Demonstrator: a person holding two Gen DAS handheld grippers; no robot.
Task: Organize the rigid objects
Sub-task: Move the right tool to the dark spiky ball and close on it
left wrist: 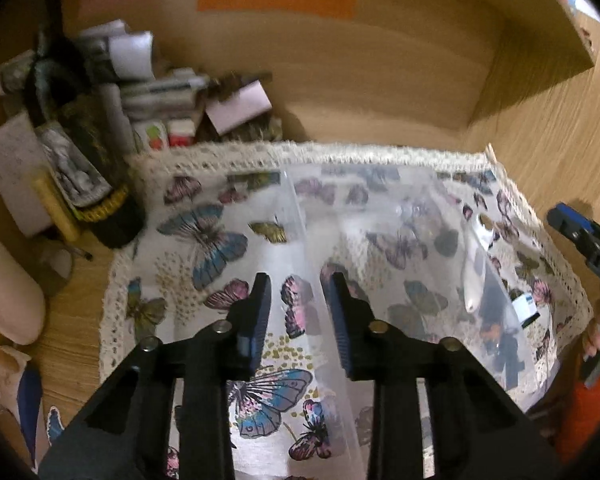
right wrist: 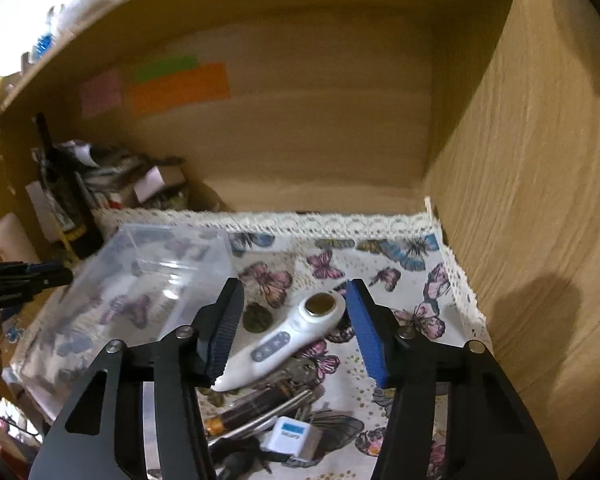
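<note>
Our right gripper [right wrist: 290,330] had its jaws spread wide over the white handheld device [right wrist: 284,340] lying on the butterfly cloth [right wrist: 400,256]. Our left gripper [left wrist: 300,320] was partly open astride the wall of the clear plastic box [left wrist: 380,216], standing just left of the device.

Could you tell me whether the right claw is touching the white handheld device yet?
Apart. In the right wrist view, the open right claw hangs above the white handheld device, cloth showing between each finger and it.
</note>
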